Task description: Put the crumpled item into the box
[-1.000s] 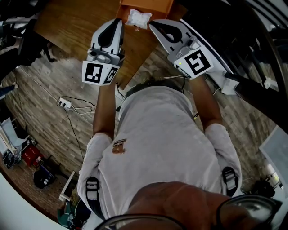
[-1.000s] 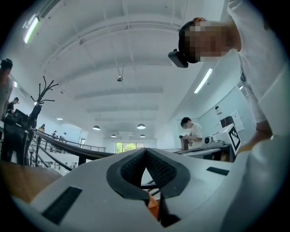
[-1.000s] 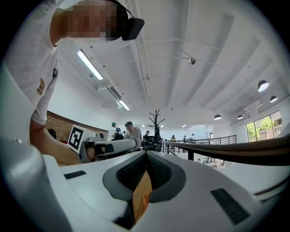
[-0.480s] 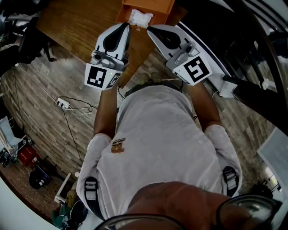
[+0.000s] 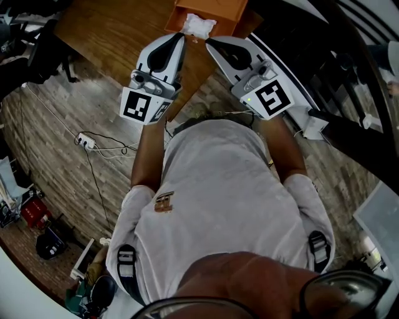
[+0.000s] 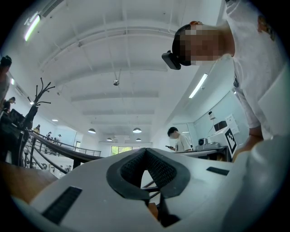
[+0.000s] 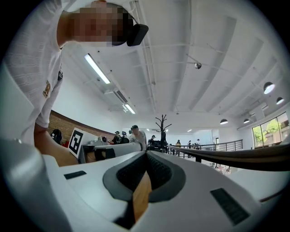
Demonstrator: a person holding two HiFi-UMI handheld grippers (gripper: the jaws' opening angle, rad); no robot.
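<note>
Crumpled item [image 5: 199, 25]: one white, wrinkled wad at the near edge of one orange box [image 5: 212, 9] on the wooden worktop [image 5: 118, 31]. Left gripper [image 5: 181, 37] and right gripper [image 5: 208, 42] flank it, fingers together, empty.

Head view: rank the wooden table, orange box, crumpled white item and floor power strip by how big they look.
1. Wooden table
2. Orange box, cut off by the frame edge
3. Crumpled white item
4. Power strip, though it lies farther away, on the floor
</note>
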